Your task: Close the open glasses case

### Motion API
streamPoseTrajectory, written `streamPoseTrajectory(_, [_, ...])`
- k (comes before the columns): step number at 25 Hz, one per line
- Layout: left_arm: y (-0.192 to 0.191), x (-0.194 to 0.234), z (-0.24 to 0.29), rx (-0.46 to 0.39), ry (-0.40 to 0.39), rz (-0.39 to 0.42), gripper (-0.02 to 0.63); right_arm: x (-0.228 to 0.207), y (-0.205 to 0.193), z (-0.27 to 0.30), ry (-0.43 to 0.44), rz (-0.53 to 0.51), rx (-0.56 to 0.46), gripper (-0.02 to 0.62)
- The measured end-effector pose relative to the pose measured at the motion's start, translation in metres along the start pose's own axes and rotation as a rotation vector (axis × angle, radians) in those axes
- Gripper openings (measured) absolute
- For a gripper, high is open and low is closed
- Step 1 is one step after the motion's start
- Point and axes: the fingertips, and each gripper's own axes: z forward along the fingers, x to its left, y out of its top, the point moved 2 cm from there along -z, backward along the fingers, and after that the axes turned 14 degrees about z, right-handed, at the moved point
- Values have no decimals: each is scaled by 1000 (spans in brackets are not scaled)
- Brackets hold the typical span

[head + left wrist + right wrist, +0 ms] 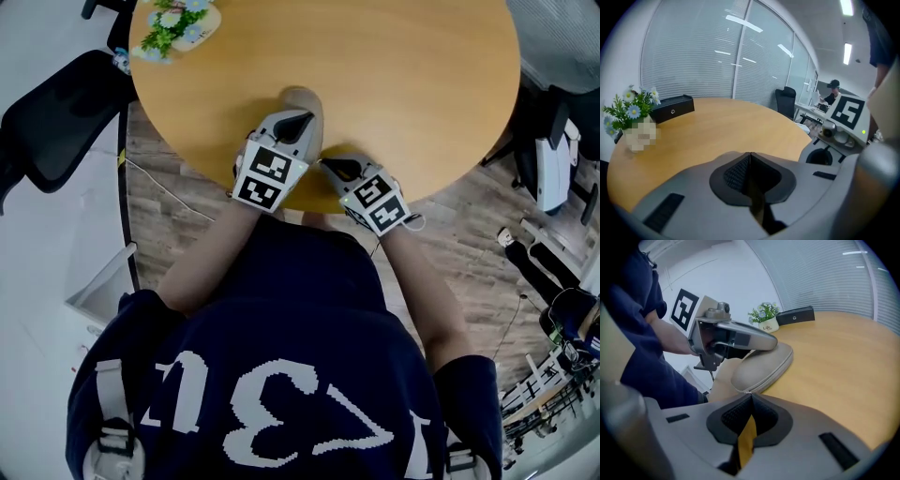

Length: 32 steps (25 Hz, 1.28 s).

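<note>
Flowers [173, 23] stand at the table's [403, 94] far left edge. Left tool [303, 120], jaws together and empty, lies over the beige glasses case [305, 97] at the near edge. Right tool [330, 167], also closed on nothing, is just beside it.

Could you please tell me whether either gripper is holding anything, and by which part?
Nothing is held: the left gripper and right gripper both have shut, empty jaws. The left one lies over the glasses case, not gripping it.
</note>
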Motion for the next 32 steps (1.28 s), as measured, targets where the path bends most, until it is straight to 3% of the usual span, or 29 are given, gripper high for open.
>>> streamPoseTrajectory(4, [-2, 3, 2, -51, -59, -27, 15, 4, 5, 4, -18, -26, -22, 23])
streamPoseTrajectory(8, [-3, 2, 4, -8, -124, -13, 15, -6, 9, -3, -46, -76, -22, 23])
streamPoseTrajectory(13, [0, -2, 7, -18, -143, -20, 15, -21, 10, -10, -73, -97, -11, 23])
streamPoseTrajectory(22, [5, -10, 16, -33, -158, -16, 15, -61, 14, -33, -155, 64, -137, 23])
streamPoseTrajectory(25, [9, -12, 19, -38, -168, -22, 15, -72, 20, -35, -172, 37, -134, 23])
streamPoseTrajectory(30, [8, -13, 19, -34, -179, -26, 15, -98, 72, -35, -169, 42, -215, 22])
streamPoseTrajectory(32, [9, -13, 19, -33, -188, -26, 15, -101, 102, -28, -133, -3, -179, 23])
